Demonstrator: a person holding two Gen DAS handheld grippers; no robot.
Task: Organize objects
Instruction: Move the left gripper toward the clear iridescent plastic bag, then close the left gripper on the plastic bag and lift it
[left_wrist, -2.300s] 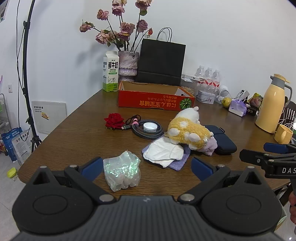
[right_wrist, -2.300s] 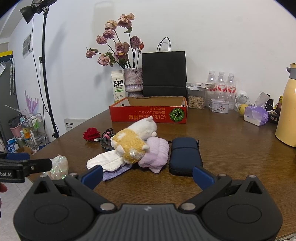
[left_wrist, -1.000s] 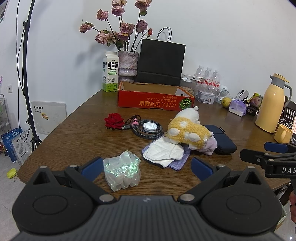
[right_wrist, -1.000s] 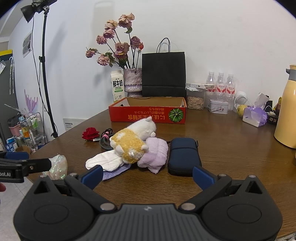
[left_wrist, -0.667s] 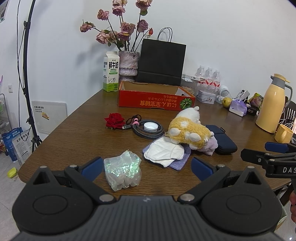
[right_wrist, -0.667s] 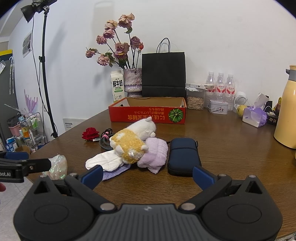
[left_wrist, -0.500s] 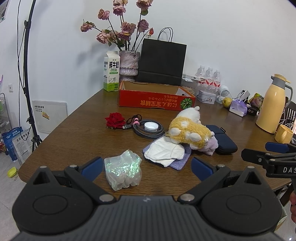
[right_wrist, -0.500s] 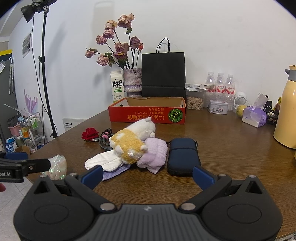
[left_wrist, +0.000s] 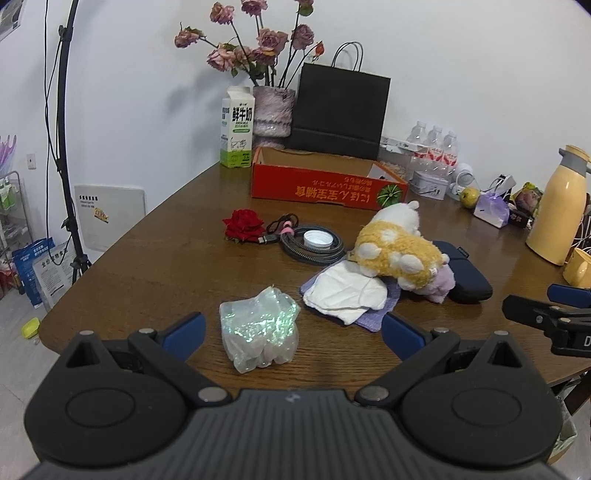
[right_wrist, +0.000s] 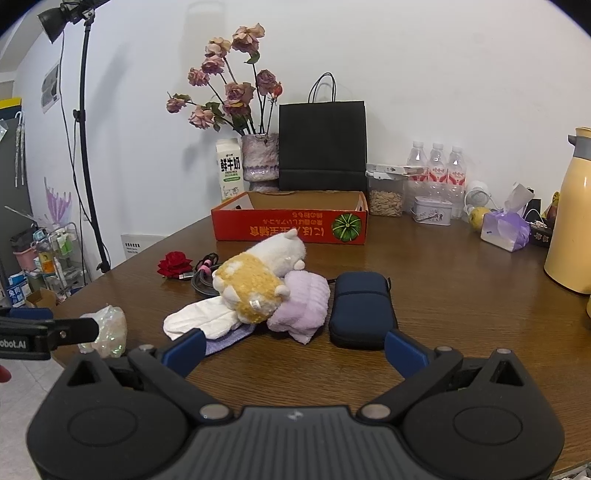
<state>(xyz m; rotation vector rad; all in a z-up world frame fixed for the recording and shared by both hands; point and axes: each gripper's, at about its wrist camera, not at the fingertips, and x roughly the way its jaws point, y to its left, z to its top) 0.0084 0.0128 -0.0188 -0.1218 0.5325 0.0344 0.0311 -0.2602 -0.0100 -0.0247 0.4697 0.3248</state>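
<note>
A crumpled iridescent plastic bag (left_wrist: 258, 334) lies near the table's front edge, between the open fingers of my left gripper (left_wrist: 291, 334). Behind it lie a white cloth (left_wrist: 343, 290) on a purple cloth, a yellow-and-white plush toy (left_wrist: 397, 247), a purple plush (right_wrist: 301, 304), a navy pouch (right_wrist: 362, 308), a coiled cable with a white cap (left_wrist: 314, 245) and a red rose (left_wrist: 243, 223). An open red cardboard box (left_wrist: 325, 184) stands further back. My right gripper (right_wrist: 293, 349) is open and empty, in front of the plush pile and pouch.
A milk carton (left_wrist: 238, 127), vase of dried roses (left_wrist: 273, 110) and black paper bag (left_wrist: 340, 110) stand behind the box. Water bottles (right_wrist: 437, 162), a tin, a tissue pack (right_wrist: 504, 225) and a yellow thermos (left_wrist: 557, 212) are at the right. A light stand (right_wrist: 86, 147) stands left.
Both grippers have edged slightly forward; nothing on the table has moved and both stay open.
</note>
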